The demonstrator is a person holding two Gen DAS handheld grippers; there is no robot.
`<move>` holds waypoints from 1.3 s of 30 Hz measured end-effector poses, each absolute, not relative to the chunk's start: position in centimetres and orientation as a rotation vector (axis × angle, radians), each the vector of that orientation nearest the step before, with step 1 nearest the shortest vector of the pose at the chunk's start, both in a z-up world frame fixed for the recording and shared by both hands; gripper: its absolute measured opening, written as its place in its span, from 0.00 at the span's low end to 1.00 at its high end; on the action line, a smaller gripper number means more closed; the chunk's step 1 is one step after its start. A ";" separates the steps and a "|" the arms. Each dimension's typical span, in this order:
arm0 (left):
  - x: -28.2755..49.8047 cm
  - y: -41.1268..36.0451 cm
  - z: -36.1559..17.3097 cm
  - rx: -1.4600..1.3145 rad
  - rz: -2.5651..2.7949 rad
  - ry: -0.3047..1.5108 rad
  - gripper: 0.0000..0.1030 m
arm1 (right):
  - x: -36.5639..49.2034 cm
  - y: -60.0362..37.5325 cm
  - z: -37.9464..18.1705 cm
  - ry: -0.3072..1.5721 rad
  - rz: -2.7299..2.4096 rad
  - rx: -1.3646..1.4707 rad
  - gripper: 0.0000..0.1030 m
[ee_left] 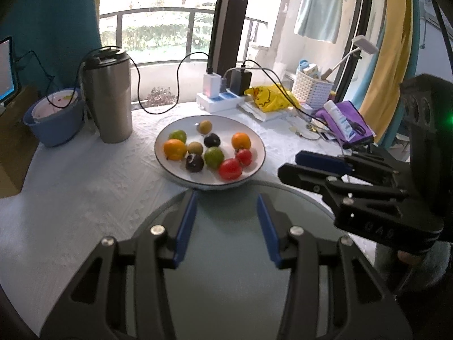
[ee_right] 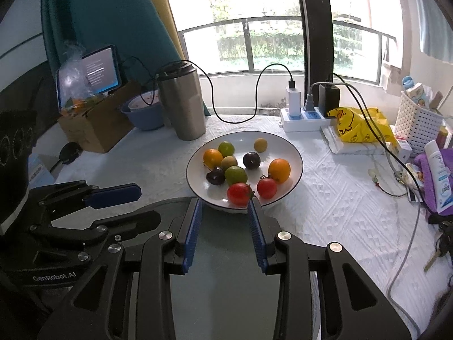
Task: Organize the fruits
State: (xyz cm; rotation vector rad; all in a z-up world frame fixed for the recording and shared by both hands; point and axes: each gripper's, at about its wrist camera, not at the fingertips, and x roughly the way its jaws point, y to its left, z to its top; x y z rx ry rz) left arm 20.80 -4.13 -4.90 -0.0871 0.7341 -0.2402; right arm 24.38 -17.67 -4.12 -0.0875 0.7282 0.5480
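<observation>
On the tabletop (ee_right: 325,215), under a white textured cloth, a white plate (ee_right: 294,153) holds all the fruit: two oranges (ee_right: 279,170), two tomatoes (ee_right: 239,193), two green fruits (ee_right: 235,175), two dark plums (ee_right: 251,160) and two small brownish fruits (ee_right: 260,144), loosely mixed, none grouped by kind. Nearer than the plate lies a round grey-green disc (ee_left: 226,226), bare, touching or just under the plate's near rim; likely the sorting surface, though that is a guess. Left gripper (ee_left: 226,206) hovers over the disc, jaws part-spread, nothing between them. Right gripper (ee_right: 225,209) hovers likewise, jaws narrower but with a clear gap, empty; its right tip overlaps the near tomato in the right wrist view, yet whether it touches cannot be told. Both point down toward the plate side by side, each showing in the other's camera, apart from one another. Judged stage: start of task, no fruit lifted yet. The tomatoes sit closest to the near rim, so they look the easiest first pick; they are soft, and round fruit may roll on a flat disc. A steel tumbler (ee_right: 184,102), power strip (ee_right: 305,119) and yellow bag (ee_right: 359,124) stand behind, clear of the work.
</observation>
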 end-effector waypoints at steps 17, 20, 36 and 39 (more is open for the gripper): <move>15.1 -3.0 -3.0 -0.064 -0.156 0.647 0.88 | 19.0 -18.4 -2.1 0.677 0.493 -0.088 0.45; 14.0 -3.0 -2.3 -0.045 -0.135 0.625 0.88 | 18.1 -18.8 -1.3 0.654 0.472 -0.085 0.45; 8.3 -3.0 3.3 -0.018 -0.031 0.422 0.88 | 13.5 -20.2 4.0 0.539 0.402 -0.070 0.81; 7.6 -3.1 3.9 -0.018 -0.022 0.403 0.88 | 12.4 -20.5 5.1 0.514 0.390 -0.071 0.81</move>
